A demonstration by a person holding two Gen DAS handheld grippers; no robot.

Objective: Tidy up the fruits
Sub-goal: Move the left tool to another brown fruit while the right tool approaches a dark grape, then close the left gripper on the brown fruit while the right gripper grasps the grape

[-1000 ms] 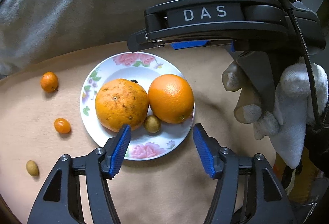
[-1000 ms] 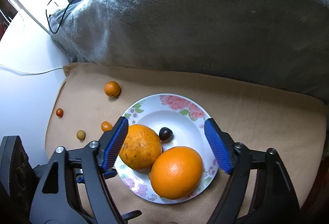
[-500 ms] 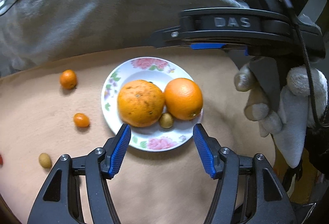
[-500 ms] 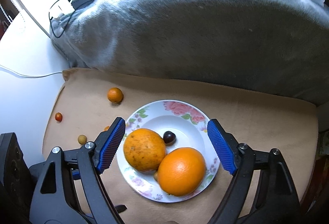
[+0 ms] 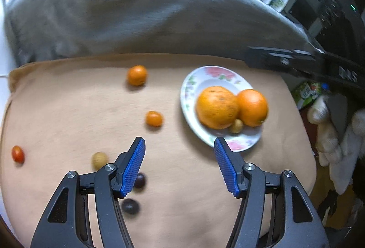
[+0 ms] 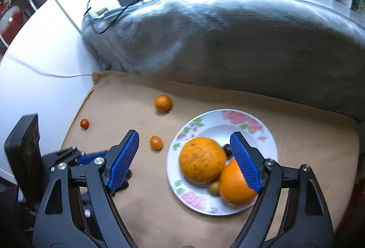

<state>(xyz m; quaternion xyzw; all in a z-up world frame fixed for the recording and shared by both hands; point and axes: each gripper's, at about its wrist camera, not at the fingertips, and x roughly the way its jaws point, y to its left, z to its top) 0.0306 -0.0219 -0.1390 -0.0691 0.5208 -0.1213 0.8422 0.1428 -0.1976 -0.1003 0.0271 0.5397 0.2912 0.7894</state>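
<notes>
Gathering the loose fruit onto the plate (image 5: 194, 88) looks like the step in hand. The plate sits on the tan cloth (image 5: 68, 111) and already carries 2 big oranges (image 5: 215, 106), touching each other, with a small yellowish fruit (image 5: 236, 126) tucked against their near side and a dark one (image 6: 227, 149) behind them. Off the plate, to its left on the cloth, lie a small orange (image 5: 136, 75), a smaller orange fruit (image 5: 154, 118), a red tomato (image 5: 17, 153), a pale yellow fruit (image 5: 99, 160) and 2 dark fruits (image 5: 130, 206), all apart from one another. The left gripper (image 5: 179, 164) hangs released and empty over bare cloth between the plate and the strays, the dark fruits just beside its left finger. The right gripper (image 6: 184, 162) is also released and empty, hovering above the plate with the speckled orange seen between its fingers. My judgement: the next move belongs to the left gripper, which needs to drop onto 1 nearby small fruit, straddle it and pinch gently, since these round pieces roll on soft cloth. Free room on the plate is at its far side.
</notes>
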